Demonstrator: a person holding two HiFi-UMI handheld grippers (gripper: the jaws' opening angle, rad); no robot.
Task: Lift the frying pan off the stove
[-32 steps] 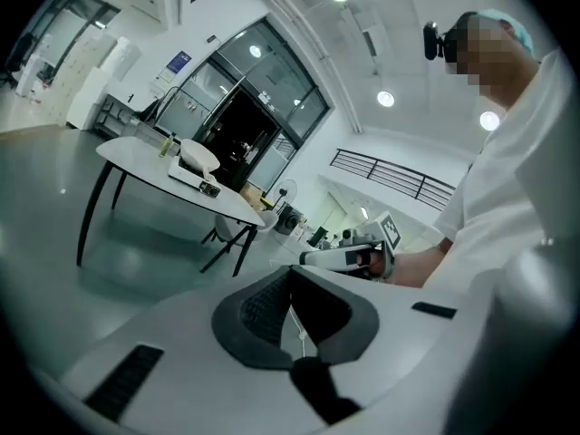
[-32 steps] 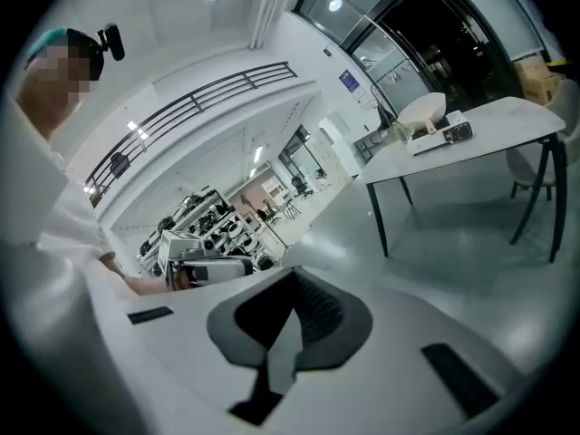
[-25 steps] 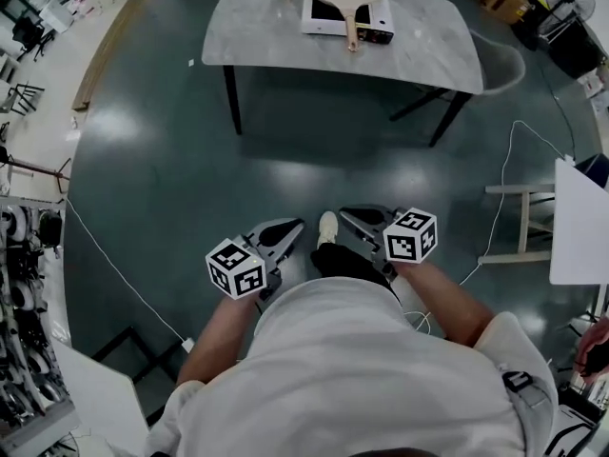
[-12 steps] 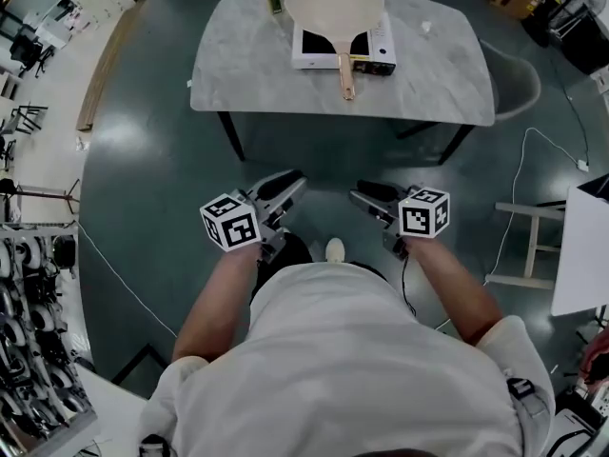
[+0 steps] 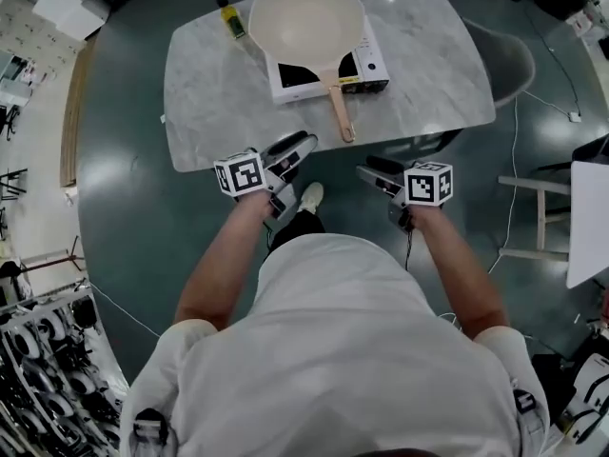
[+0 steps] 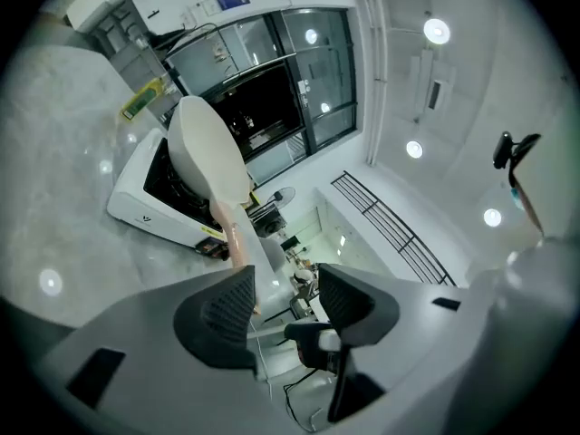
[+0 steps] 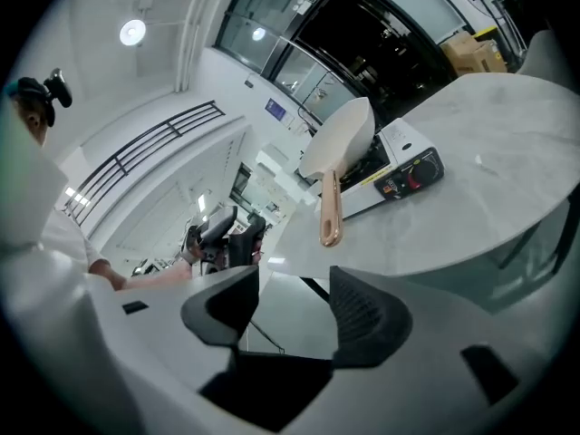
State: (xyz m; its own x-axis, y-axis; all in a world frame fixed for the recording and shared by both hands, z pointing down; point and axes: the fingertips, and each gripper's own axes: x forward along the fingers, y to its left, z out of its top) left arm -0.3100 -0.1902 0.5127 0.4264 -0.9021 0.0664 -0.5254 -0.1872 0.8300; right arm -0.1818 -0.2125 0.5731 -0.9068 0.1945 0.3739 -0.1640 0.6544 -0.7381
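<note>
We stand at the near edge of the marble table (image 5: 205, 103), both tools short of the stove (image 5: 369, 69). The left gripper (image 5: 301, 145) reaches just to that edge; the right gripper (image 5: 369, 170) hangs over the dark floor (image 5: 124, 217) beside it. Both sets of jaws are opening, with nothing between them. Bare tabletop lies on either side of the stove, a small bottle (image 5: 229, 17) stands near the far left corner, and a grey chair (image 5: 506, 57) sits at the right end. The frying pan (image 5: 306, 22) rests on the stove. It is cream, round and deep, spilling past the white casing, and its pale tan handle (image 5: 340, 117) points towards us, between the grippers.
</note>
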